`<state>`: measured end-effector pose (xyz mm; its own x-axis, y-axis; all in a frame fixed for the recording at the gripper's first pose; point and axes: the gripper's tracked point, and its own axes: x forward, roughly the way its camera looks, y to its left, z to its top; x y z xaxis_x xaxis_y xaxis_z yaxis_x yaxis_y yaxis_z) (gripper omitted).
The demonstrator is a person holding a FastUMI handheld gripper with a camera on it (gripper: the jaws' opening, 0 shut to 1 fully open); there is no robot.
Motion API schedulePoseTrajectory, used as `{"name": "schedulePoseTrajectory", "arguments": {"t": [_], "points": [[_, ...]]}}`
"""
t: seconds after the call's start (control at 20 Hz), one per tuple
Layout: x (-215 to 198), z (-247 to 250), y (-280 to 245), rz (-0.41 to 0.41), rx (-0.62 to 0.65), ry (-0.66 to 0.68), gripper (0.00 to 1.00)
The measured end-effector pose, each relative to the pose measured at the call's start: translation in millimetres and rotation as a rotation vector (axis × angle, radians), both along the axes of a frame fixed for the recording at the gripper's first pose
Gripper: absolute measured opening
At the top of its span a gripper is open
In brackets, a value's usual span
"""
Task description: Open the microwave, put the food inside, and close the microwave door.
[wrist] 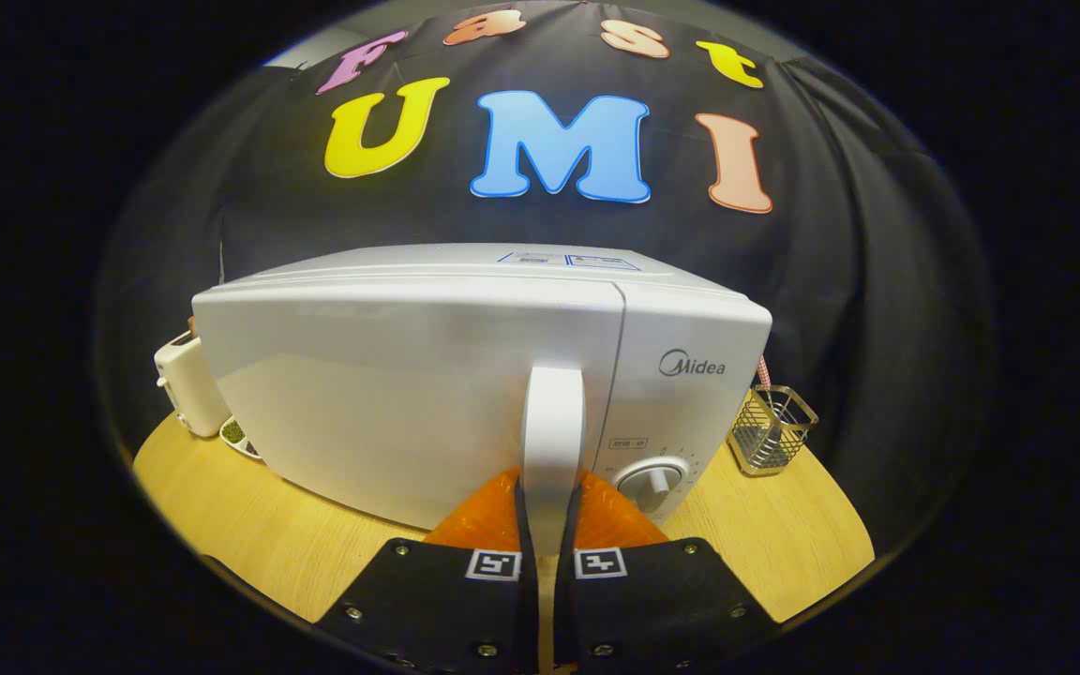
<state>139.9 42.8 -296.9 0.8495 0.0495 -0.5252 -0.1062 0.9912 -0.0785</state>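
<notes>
Gripper view: gripper [547, 506] clamped on white microwave's [465, 394] upright white door handle [553, 422]; opening step, door seemingly shut. Next: pull outward.

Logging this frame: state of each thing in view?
Microwave: upright on table.
Door: swung partly out at the handle side.
Handle: vertical, clamped between the fingers.
Tool: shut on handle.
Dial: pointer upright.
Wire holder: upright beside microwave, contents unclear.
Toaster: upright beyond microwave's far side.
</notes>
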Motion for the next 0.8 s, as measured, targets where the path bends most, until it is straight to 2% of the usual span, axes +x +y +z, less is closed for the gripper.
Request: {"name": "schedulePoseTrajectory", "arguments": {"t": [0.8], "points": [[-1.3, 2.5, 0.8, 0.084, -0.116, 0.021, 0.07]]}}
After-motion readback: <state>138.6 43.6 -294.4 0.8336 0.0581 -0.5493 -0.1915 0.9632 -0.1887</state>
